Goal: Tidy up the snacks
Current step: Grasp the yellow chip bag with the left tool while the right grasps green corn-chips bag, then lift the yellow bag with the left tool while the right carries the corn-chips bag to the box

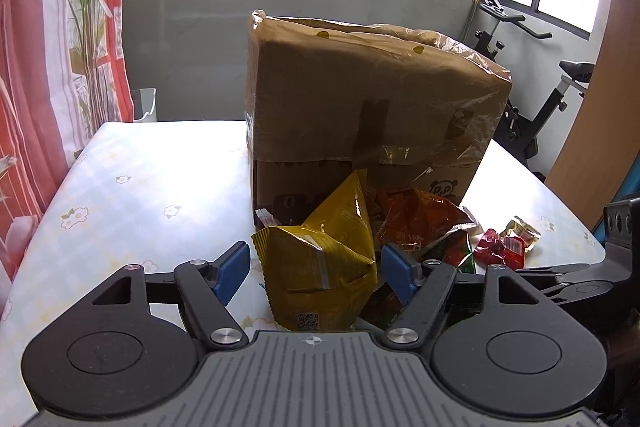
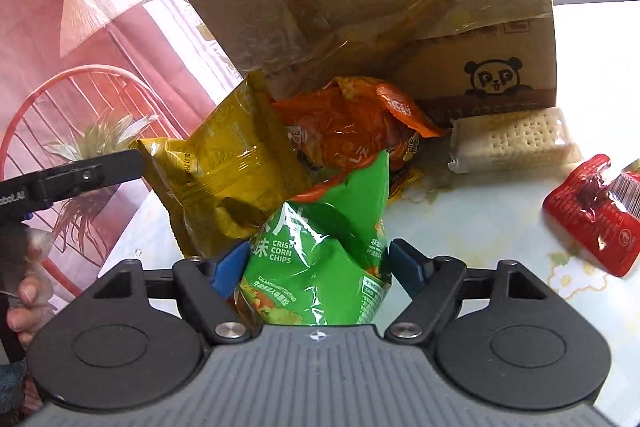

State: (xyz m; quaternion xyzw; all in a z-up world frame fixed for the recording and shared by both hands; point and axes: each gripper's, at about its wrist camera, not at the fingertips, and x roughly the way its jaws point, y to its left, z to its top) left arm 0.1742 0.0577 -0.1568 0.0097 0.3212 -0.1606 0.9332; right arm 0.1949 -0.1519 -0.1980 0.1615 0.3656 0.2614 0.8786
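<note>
Snacks lie loose on the desk (image 1: pixel 132 163): left hand-held gripper (image 1: pixel 316 269) wide around yellow bag (image 1: pixel 320 267), right hand-held gripper (image 2: pixel 316 267) clasping green chips (image 2: pixel 320 259); sorting barely begun.

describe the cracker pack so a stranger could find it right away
Start at the big cardboard box with the panda print on the table. At its foot, right of the orange bag, lies the cracker pack. It alone is clear-wrapped, a pale block of dotted biscuits, not a coloured foil bag.

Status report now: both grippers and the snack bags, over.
Left gripper open around yellow bag. Right gripper closing on green chips bag. Cardboard box close behind the pile.
</note>
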